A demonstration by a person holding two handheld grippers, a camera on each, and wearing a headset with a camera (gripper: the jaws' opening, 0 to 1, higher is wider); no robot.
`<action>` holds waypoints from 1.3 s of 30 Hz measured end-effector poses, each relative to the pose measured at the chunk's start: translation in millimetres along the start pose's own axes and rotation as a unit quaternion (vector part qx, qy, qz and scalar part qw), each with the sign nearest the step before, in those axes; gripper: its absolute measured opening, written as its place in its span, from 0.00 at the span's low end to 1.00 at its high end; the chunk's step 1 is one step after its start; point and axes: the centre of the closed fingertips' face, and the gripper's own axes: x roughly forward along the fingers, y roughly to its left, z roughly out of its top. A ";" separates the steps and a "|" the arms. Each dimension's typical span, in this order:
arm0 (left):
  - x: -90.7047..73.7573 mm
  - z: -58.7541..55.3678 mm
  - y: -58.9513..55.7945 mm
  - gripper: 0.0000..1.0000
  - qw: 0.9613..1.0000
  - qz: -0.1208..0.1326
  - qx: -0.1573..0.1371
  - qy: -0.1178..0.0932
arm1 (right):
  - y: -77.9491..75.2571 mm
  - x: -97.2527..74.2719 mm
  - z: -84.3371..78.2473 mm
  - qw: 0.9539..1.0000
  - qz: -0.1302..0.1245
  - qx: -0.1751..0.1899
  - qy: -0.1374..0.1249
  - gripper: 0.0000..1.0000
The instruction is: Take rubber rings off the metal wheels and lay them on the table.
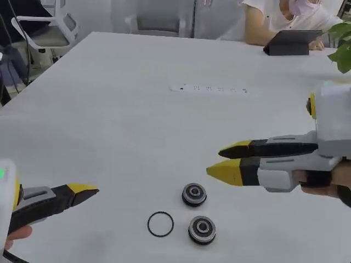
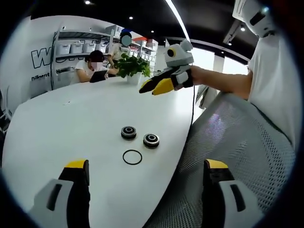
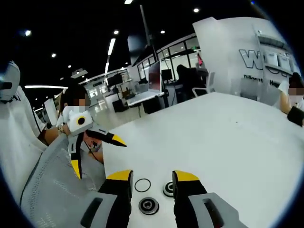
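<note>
Two metal wheels (image 1: pixel 194 194) are seen low in the middle, one rubber ring (image 1: pixel 160 224) laid beside them. The right gripper (image 1: pixel 215 162) is held a little open, the left gripper (image 1: pixel 88 192) wide open, both empty. A wheel could be knocked away if grabbed crookedly.

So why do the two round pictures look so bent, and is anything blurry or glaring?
Head view: straight lines, soft even light, faint shadows under the metal wheels, right gripper slightly soft. Left gripper view: fisheye lens curves the table edge. Right gripper view: same bending, bright ceiling lamps on a dark background, table washed pale.
</note>
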 end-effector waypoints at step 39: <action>111.6 113.2 -28.6 0.66 0.976 -0.130 0.158 -0.075 | -3.6 15.7 -96.5 0.988 0.043 0.004 0.146 0.29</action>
